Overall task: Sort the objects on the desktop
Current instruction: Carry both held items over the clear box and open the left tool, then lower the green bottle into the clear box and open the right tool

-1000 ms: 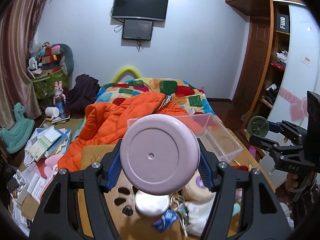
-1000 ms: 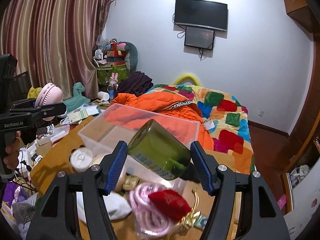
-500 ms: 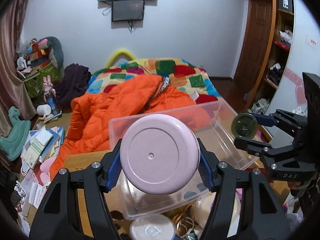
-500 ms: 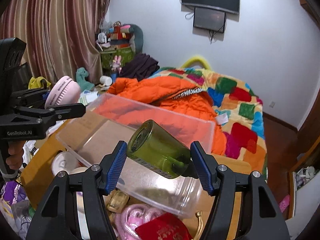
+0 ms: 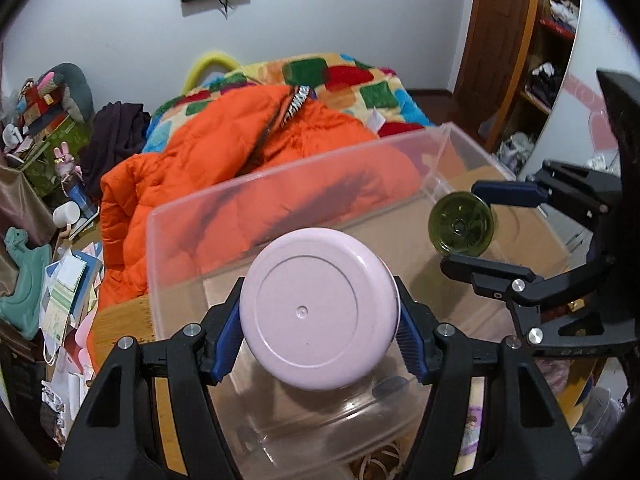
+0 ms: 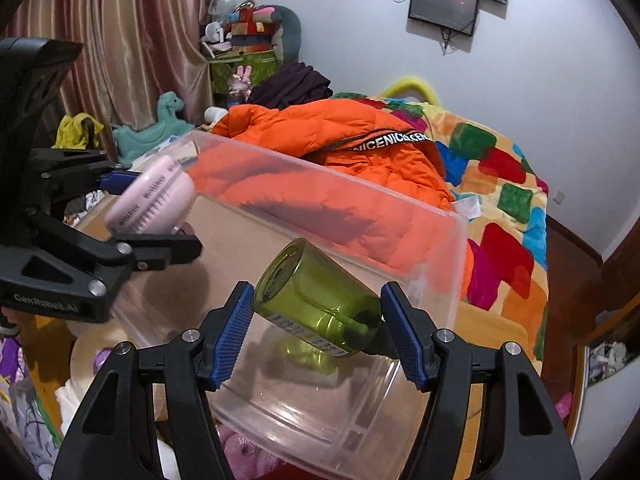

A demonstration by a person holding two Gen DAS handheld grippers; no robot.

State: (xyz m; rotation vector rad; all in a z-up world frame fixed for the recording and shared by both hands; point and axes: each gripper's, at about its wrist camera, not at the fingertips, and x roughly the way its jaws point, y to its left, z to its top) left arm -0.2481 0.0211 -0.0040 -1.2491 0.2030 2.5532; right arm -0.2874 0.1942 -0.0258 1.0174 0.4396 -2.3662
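A clear plastic bin (image 5: 280, 184) (image 6: 360, 184) stands on the wooden desk ahead of both grippers. My left gripper (image 5: 320, 336) (image 6: 152, 212) is shut on a pink round ribbed case (image 5: 320, 312) (image 6: 150, 200) and holds it over the bin's left half. My right gripper (image 6: 318, 332) (image 5: 459, 229) is shut on a green glass mug (image 6: 316, 312) (image 5: 461, 225). The mug lies tilted between the blue pads, base pointing forward and left, above the bin's right half. Both point steeply down into the bin. The bin's floor looks bare where it shows.
An orange padded jacket (image 5: 240, 152) and a patchwork blanket (image 6: 500, 184) lie on the bed just behind the bin. Clutter crowds the desk under and beside the bin: pink fluffy things (image 6: 244, 452), white items (image 6: 86, 352). Papers and toys (image 5: 24, 272) cover the floor at left.
Both grippers have come forward and down over the clear bin and now tilt more steeply into it. The pink case and the green mug stay gripped.
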